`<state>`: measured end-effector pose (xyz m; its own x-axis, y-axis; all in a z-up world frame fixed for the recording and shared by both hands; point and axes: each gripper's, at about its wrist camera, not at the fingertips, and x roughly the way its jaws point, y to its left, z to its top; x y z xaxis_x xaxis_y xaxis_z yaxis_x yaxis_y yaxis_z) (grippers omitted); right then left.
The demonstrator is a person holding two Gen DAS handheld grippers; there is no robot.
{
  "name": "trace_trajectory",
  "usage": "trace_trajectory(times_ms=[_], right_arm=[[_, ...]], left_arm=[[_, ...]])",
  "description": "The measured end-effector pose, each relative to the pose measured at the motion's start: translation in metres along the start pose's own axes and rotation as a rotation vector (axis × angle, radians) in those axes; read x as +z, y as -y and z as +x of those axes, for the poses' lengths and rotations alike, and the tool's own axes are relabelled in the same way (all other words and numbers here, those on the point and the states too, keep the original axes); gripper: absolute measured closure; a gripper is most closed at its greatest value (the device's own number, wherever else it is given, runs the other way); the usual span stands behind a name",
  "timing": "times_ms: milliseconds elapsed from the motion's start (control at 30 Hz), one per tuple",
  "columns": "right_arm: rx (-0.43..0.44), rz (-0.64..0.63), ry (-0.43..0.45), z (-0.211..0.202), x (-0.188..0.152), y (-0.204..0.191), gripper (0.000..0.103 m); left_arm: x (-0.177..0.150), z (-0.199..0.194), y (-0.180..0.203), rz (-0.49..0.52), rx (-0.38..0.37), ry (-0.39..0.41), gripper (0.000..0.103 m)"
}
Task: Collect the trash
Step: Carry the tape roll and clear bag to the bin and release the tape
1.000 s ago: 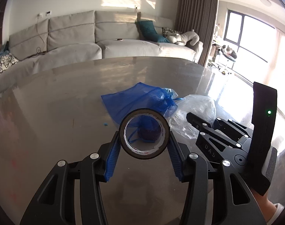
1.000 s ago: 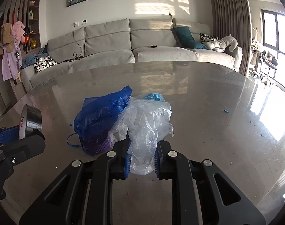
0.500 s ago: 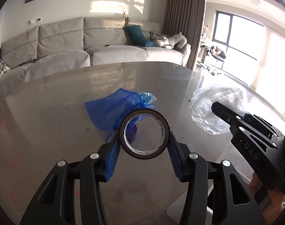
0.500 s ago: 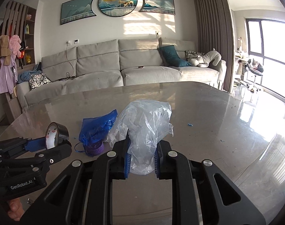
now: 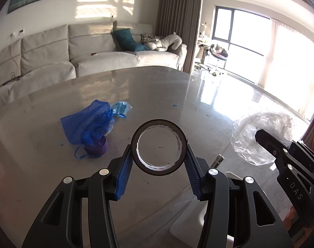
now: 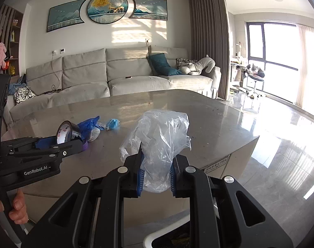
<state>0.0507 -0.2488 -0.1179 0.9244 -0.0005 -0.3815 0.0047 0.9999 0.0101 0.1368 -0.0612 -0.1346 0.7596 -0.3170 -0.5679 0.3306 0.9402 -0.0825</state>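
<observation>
Lettering "GenRobot.AI" on your left gripper [image 6: 69, 140] — clamped on tape roll [image 5: 159, 147]; right gripper [image 6: 155, 174] pinches clear plastic bag [image 6: 159, 138] between narrowed pads.

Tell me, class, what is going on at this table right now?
A person is clearing trash with a handheld gripper in each hand. The left gripper is clamped on a roll of dark tape, and the right gripper is clamped on a crumpled clear plastic bag. Both are held above the near edge of the grey table. A blue mesh bag and a small blue scrap lie on it, uncollected.
</observation>
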Motion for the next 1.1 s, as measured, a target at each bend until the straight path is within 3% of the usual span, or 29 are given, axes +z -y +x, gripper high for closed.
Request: trace_trajectory(times_ms=[533,1100], right_arm=[[-0.17,0.089,-0.068,-0.031,-0.047,0.054,0.081],[-0.257,0.146,-0.145,-0.037,-0.081,0.092,0.08]], left_arm=[[-0.042,0.031,0.125,0.27,-0.181,-0.093,0.054],[-0.063,0.064,0.178,0.319,-0.256,-0.186,0.054]])
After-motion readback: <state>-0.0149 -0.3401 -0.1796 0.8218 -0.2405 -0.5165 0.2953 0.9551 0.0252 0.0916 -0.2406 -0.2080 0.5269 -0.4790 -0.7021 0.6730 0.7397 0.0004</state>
